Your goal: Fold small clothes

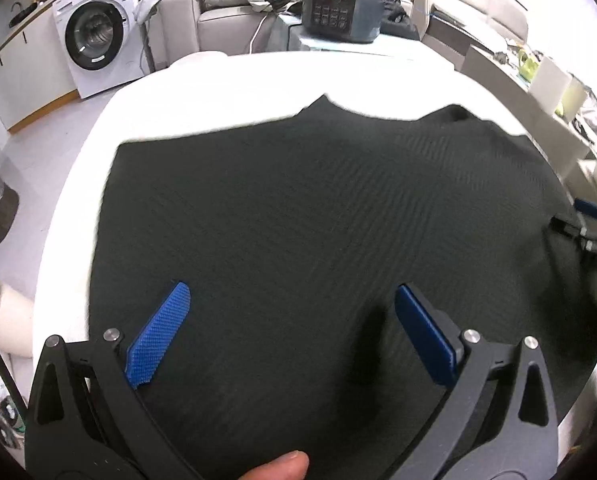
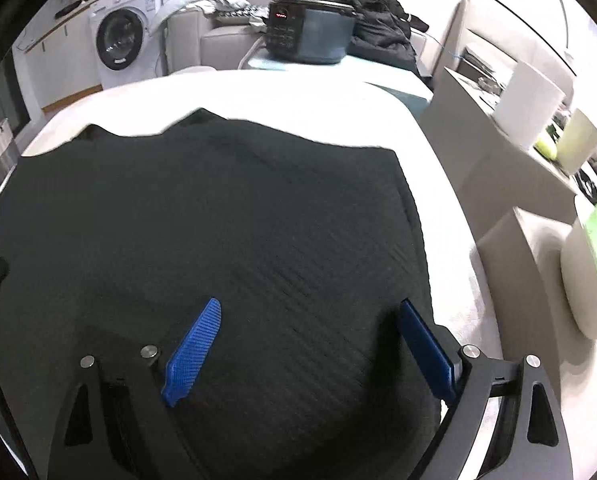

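Left gripper [image 1: 292, 292] gaping wide, blue pads clear of cloth — right gripper [image 2: 310, 304] likewise spread, holding nothing. Beneath both, dark ribbed knit garment [image 1: 298, 200] spread flat across the white padded table [image 1: 226, 80], reaching toward its far edge. Beyond — black keypad appliance [image 1: 340, 8], white front-loading washing machine [image 1: 94, 36].

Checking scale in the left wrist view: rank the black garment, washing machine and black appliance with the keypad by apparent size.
1. black garment, largest by far, though closest to the camera.
2. washing machine.
3. black appliance, somewhat smaller; both sit far back, so true sizes stay unsure.
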Demonstrator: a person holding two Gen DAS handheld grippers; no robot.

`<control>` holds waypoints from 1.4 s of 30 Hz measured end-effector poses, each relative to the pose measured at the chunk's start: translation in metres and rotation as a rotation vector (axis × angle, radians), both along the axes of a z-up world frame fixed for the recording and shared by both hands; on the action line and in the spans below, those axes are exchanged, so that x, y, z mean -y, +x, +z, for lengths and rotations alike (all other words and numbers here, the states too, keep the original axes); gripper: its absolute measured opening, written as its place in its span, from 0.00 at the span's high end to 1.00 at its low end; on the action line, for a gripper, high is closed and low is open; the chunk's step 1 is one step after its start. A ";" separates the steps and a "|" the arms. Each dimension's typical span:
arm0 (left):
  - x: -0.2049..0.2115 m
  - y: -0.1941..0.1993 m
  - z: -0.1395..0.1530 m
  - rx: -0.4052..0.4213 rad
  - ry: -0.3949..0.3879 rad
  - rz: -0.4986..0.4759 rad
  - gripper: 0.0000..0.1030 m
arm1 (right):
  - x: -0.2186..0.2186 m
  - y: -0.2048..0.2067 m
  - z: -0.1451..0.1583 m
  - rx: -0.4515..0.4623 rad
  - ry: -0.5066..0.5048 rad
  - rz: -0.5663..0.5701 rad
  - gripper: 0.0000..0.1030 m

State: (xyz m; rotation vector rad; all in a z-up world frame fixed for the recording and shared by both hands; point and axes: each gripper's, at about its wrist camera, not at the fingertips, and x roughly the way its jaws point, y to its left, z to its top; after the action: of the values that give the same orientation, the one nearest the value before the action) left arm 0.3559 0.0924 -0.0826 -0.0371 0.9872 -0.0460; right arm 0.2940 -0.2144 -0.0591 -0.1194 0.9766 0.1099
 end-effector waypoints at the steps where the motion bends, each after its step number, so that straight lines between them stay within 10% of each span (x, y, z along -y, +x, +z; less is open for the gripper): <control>1: 0.004 0.008 0.001 -0.002 -0.009 -0.006 0.01 | -0.008 0.005 0.002 0.004 0.008 0.011 0.11; 12: 0.014 0.056 -0.013 -0.020 0.046 -0.034 0.01 | -0.046 0.055 -0.013 -0.019 0.035 0.053 0.10; 21: -0.035 -0.040 0.009 0.014 0.077 0.100 0.01 | 0.031 0.001 -0.001 -0.001 -0.017 -0.114 0.09; 33: 0.005 -0.142 0.021 0.054 0.071 0.043 0.01 | -0.079 -0.126 0.005 -0.005 0.031 0.223 0.09; 42: -0.003 -0.157 -0.010 -0.006 0.057 0.065 0.01 | -0.069 -0.136 -0.009 -0.011 -0.024 0.165 0.09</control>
State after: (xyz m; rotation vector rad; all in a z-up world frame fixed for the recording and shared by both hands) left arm 0.1991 0.0949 -0.0928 -0.0172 0.9925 0.0413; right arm 0.1578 -0.1457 -0.0681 -0.2214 0.9788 0.2511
